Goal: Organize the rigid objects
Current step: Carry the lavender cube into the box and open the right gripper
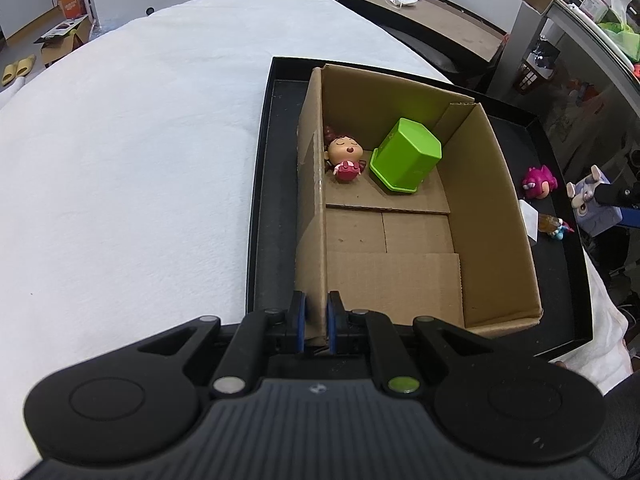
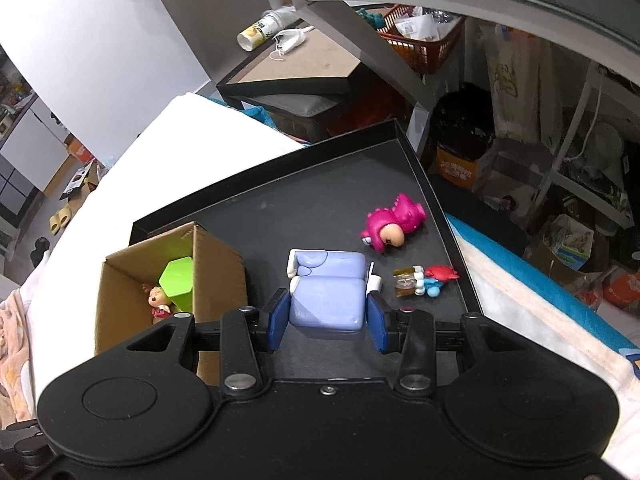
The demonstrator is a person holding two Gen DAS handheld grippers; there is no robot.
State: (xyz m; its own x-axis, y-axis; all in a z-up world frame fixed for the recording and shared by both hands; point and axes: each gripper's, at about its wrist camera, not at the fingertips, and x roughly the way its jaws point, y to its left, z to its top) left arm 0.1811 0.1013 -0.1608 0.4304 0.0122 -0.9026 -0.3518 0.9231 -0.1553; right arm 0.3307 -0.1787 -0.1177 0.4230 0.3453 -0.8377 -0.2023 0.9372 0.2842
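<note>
**Two grippers engaged on box and toy**

Two objects are seen inside the open brown cardboard box [image 1: 400, 240]: a small doll figurine in a red dress [image 1: 345, 158], laid on its back, and a bright green plastic bin [image 1: 406, 156], tipped on its side just beside it. The box's near left wall is clamped by the left gripper [image 1: 316, 320]. Over on the black tray [image 2: 320, 200], a pale blue block-shaped toy [image 2: 328, 292] is flanked by the right gripper [image 2: 328, 322]; whether it is pinched cannot be told. A magenta dinosaur toy [image 2: 394, 222] and a small red-and-blue figure [image 2: 426, 280] are left lying nearby.
</note>
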